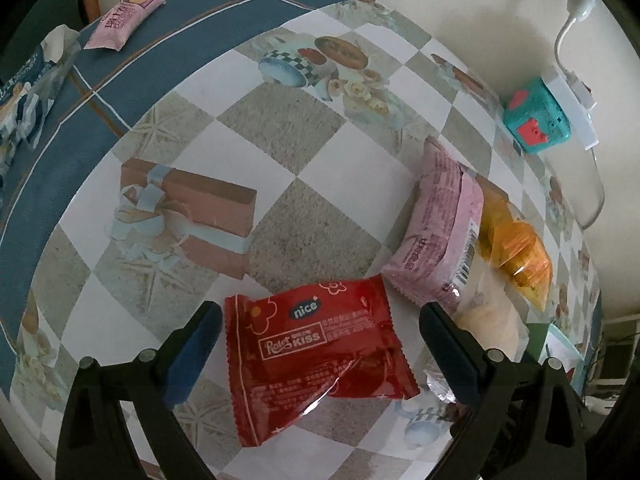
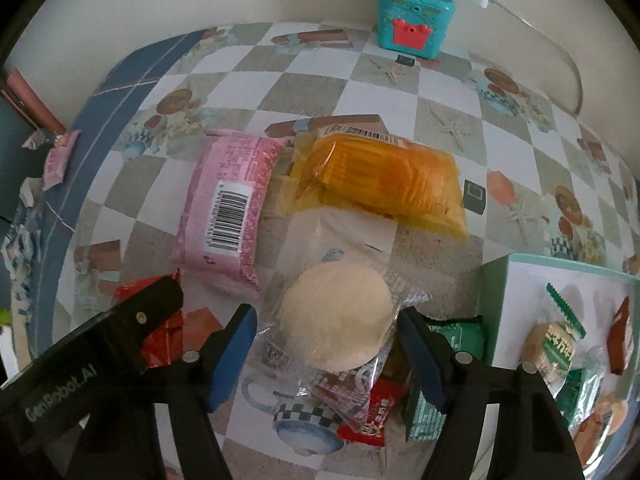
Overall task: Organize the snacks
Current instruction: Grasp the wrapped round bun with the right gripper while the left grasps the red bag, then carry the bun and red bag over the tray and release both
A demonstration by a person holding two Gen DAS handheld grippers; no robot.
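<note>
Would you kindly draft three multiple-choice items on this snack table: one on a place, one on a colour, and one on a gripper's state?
1. Where does the teal toy box stand?
A. At the table's far edge by the wall
B. Inside the white bin
C. On top of the pink packet

2. What colour is the packet between the left gripper's fingers?
A. Green
B. Red
C. Blue

3. How does the right gripper stand?
A. Shut on the orange packet
B. Open around the round pale bun in clear wrap
C. Shut with nothing in it

Answers: 1 A, the teal toy box sits against the wall; 2 B, the red packet lies between the fingers of the left gripper; 3 B, the right gripper has its fingers spread either side of the bun.
</note>
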